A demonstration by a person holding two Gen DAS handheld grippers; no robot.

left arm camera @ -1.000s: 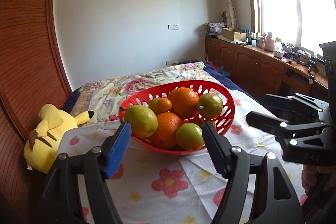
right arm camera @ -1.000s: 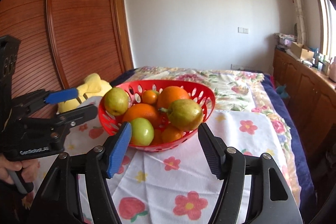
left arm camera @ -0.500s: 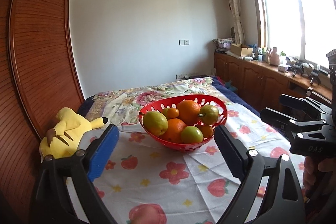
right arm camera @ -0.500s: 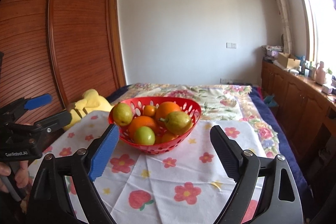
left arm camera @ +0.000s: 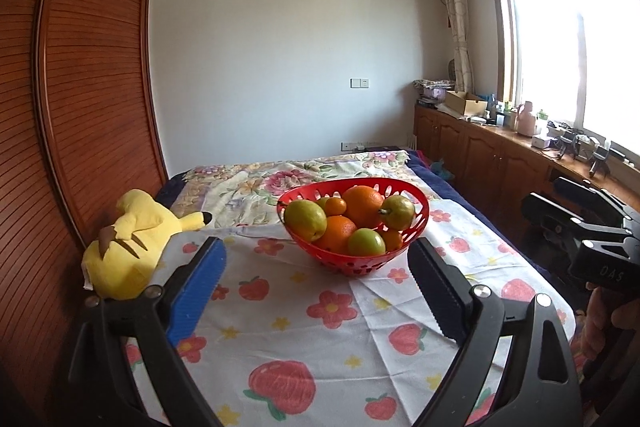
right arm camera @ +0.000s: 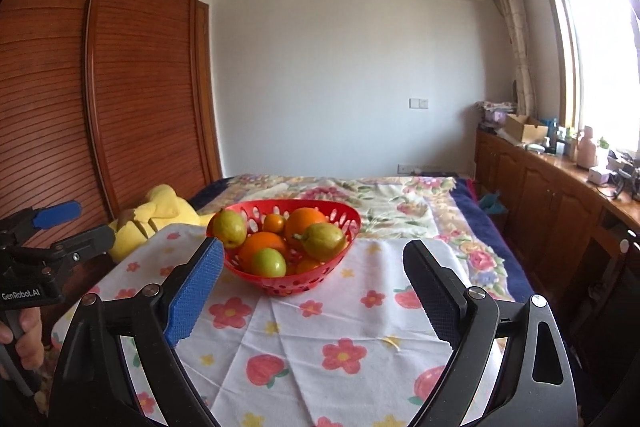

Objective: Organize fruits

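Observation:
A red perforated basket [left arm camera: 416, 223] stands on a white flowered cloth [left arm camera: 332, 311] and holds several fruits: oranges [left arm camera: 362, 201], green pears [left arm camera: 306, 219] and small tangerines [left arm camera: 335, 206]. It also shows in the right wrist view [right arm camera: 344, 263]. My left gripper [left arm camera: 318, 289] is open and empty, well short of the basket. My right gripper [right arm camera: 314, 285] is open and empty, also short of it. Each gripper shows at the side of the other's view, the right one [left arm camera: 560, 215] and the left one [right arm camera: 76, 225].
A yellow plush toy [left arm camera: 128, 243] lies left of the cloth beside a wooden wardrobe [left arm camera: 76, 107]. A flowered bedspread [left arm camera: 280, 179] lies behind the basket. Wooden cabinets [left arm camera: 480, 155] with clutter run along the right wall under a window.
Both grippers have pulled back and risen away from the basket, which now looks smaller and farther. Both stay open and empty. The fruits have not moved.

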